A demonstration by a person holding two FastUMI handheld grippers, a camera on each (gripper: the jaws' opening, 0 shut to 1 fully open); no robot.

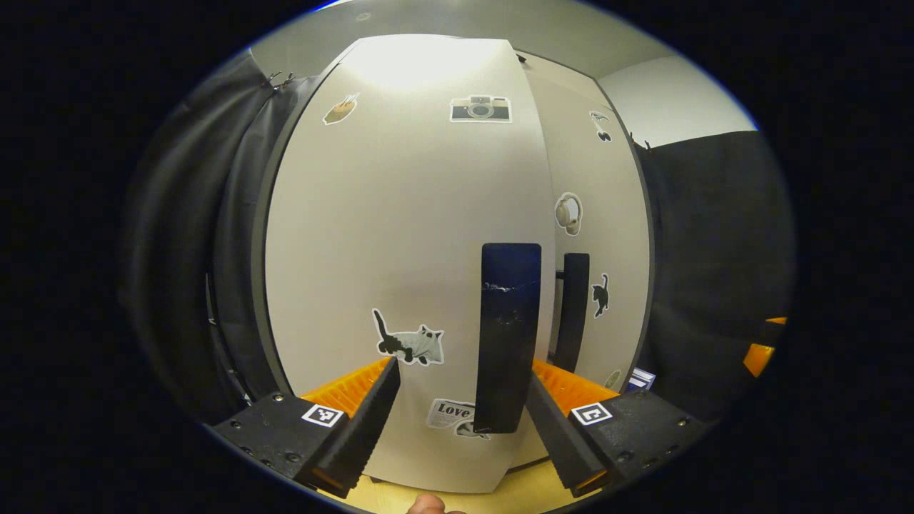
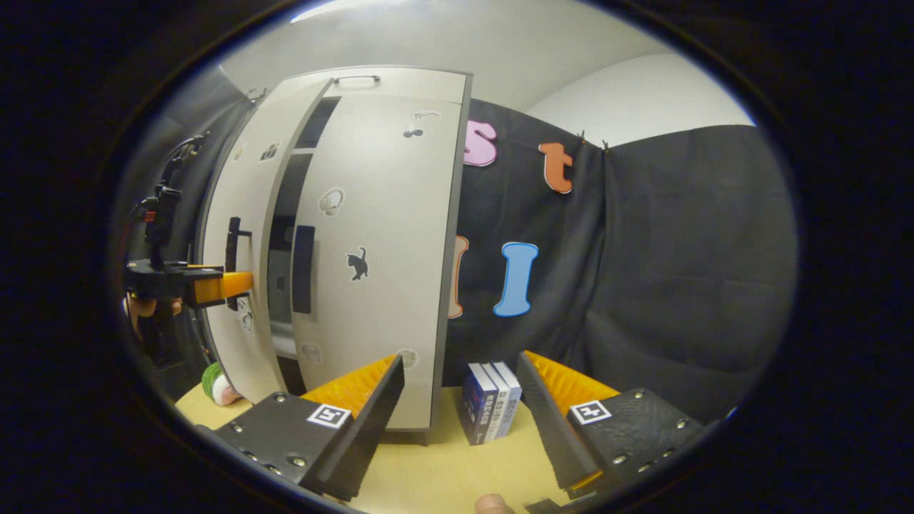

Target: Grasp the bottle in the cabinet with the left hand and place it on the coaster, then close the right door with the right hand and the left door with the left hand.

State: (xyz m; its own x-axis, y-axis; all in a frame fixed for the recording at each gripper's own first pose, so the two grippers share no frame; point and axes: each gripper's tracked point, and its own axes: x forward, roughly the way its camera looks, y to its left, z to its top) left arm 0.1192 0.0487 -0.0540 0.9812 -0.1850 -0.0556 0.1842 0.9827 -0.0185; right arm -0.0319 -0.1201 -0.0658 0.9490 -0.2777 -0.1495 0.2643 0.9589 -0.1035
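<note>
Left gripper (image 1: 460, 417) faces the left door (image 1: 400, 250) up close, fingers spread wide, nothing between them; the door's dark vertical handle (image 1: 508, 335) sits just inside the right-hand finger. In the right gripper view the same gripper (image 2: 239, 283) shows farther off, tip at or right by the left door's handle (image 2: 232, 260); I can't tell if it touches.

Right door (image 2: 378, 243) looks nearly shut, with a dark gap between it and the left door (image 2: 235, 235), which is ajar. Judging by that, the step in hand is closing the left door.

Right gripper (image 2: 460, 421) hangs back over the wooden table (image 2: 435, 471), fingers apart and empty, pointed toward a small stack of books (image 2: 489, 400) beside the cabinet (image 2: 400, 82).

Bottle: likely the green and white item (image 2: 218, 385) on the table at the left door's foot, partly hidden. The coaster is not discernible, so placement can't be confirmed.

To do it well: push flat on the panel near the handle edge, not on the handle itself. Keep the push square to the door so the fingers don't slide. Go slow at the end so the door doesn't bounce back. Mind the item near the door's base during the swing.
</note>
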